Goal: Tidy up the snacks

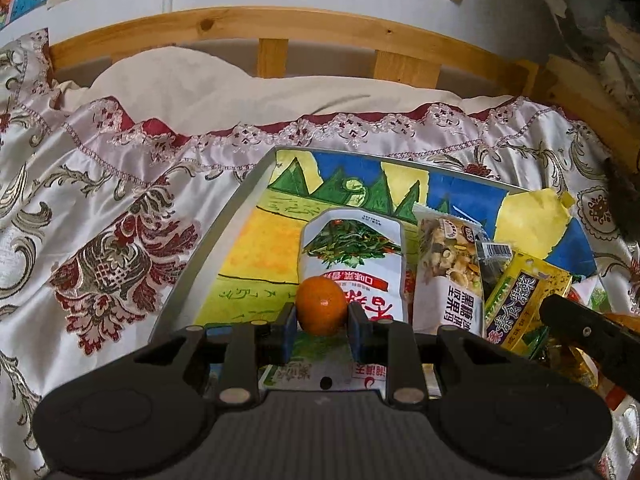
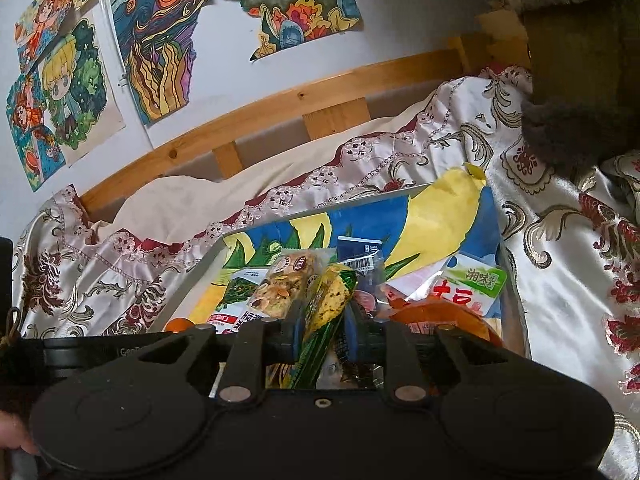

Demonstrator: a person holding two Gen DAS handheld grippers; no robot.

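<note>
- Left gripper (image 1: 321, 326) fingers clamp orange (image 1: 321, 305).
- Right gripper (image 2: 324, 334) fingers around yellow-green pack (image 2: 330, 300), whether pressing it I cannot tell.
- Nut bar (image 1: 446, 276) reads "黑糖坚果".
- Tray (image 1: 224, 228) on bed.

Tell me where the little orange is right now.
In the left wrist view, the orange sits low centre between the left gripper jaws, in front of the white seaweed packet on the tray.
</note>
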